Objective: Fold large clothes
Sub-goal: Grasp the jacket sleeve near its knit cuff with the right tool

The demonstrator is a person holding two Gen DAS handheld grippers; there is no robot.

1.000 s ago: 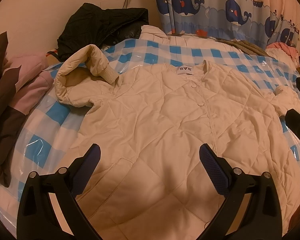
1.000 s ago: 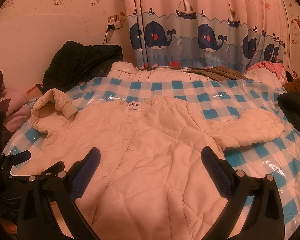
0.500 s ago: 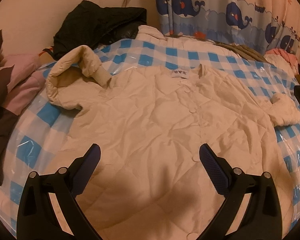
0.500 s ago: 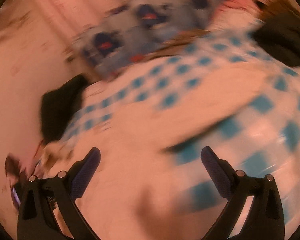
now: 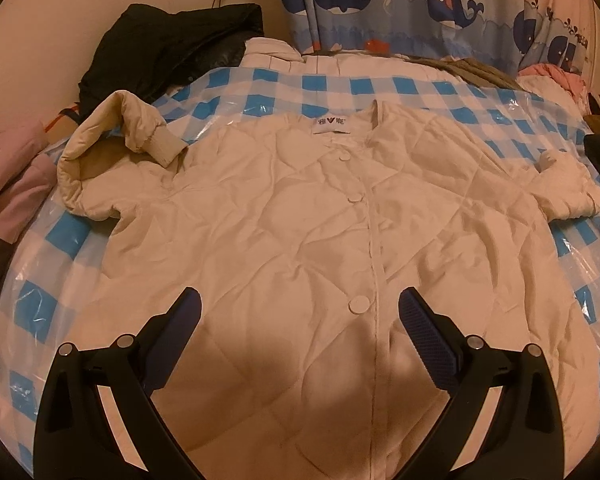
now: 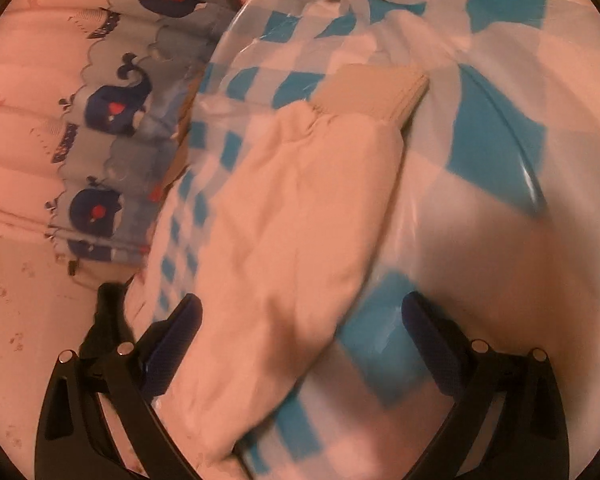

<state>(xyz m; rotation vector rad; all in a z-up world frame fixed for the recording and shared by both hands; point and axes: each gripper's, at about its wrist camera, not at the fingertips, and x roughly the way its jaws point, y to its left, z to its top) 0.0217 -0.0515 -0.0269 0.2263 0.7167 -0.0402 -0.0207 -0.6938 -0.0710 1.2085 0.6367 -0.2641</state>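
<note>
A cream quilted jacket (image 5: 284,216) lies flat, front up, on a bed covered by a glossy blue-and-white checked plastic sheet (image 5: 384,86); the fabric is puffy, stitched in a diamond pattern and creased; its long axis runs from the hem near the camera up to the collar at the far side, where a white neck label (image 5: 332,125) shows; a row of round cream buttons (image 5: 359,304) follows the front closure; one sleeve (image 5: 112,148) on the left of the left wrist view is bent back on itself, its ribbed knit cuff (image 5: 168,148) resting on the shoulder; the other sleeve (image 6: 300,220) stretches out sideways across the sheet, ending in a tan ribbed cuff (image 6: 374,92) that points away from the camera in the right wrist view; the left claw (image 5: 299,316) hangs above the jacket's lower front, its dark blue textured pads wide apart, gripping nothing; the right claw (image 6: 302,326) hovers over the outstretched sleeve, also spread wide; a black garment (image 5: 172,44) is heaped at the far left of the bed; a curtain printed with blue whales (image 5: 400,4) hangs behind.
</note>
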